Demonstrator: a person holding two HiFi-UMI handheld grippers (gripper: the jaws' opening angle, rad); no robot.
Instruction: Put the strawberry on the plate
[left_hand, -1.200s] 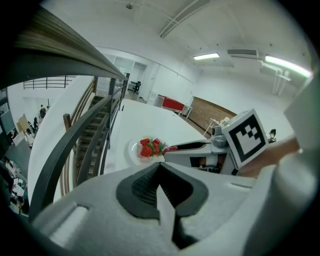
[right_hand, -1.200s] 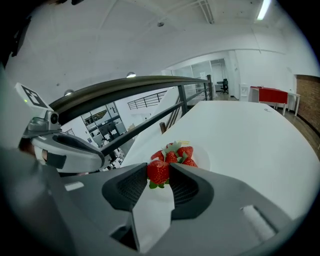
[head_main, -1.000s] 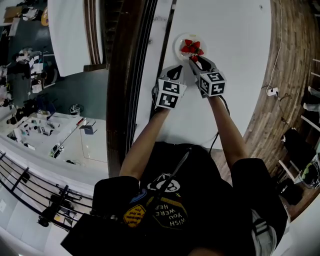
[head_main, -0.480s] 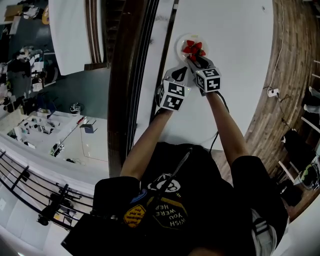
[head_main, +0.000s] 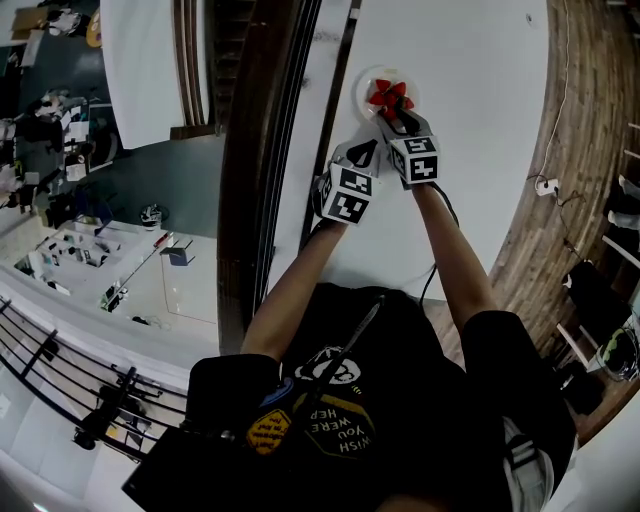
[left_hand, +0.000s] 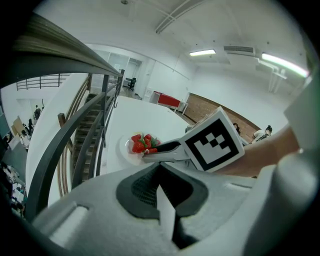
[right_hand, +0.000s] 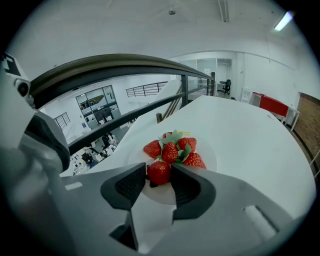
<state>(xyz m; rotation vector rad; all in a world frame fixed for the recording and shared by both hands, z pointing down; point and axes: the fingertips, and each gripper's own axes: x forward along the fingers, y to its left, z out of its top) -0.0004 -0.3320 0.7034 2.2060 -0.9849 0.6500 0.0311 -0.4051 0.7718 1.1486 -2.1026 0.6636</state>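
**Operator:** Now, which step is in hand?

**Technician:** Release. The strawberry (right_hand: 159, 171) sits at the near part of the plate (right_hand: 206, 147), just in front of the other strawberries (right_hand: 175, 149) heaped at its middle. It appears to rest on the plate surface, though the contact point is hidden.

**Operator:** State of the right gripper (right_hand: 158, 179)?

**Technician:** Its jaws have just been opening. The strawberry is between them, with a dark gap showing at the left pad. I judge that the grip is off.

**Operator:** And the left gripper (left_hand: 161, 192)?

**Technician:** Jaws together, nothing in them. It hangs beside the right gripper, short of the plate, and takes no part in this step.

**Operator:** What does the next move call for?

**Technician:** First, check that both pads stand clear of the fruit. Then draw the right gripper back and up along its own line, with no sideways sweep. A pad that drags could roll the strawberry off the rim onto the table (right_hand: 250, 135) or knock the heap.
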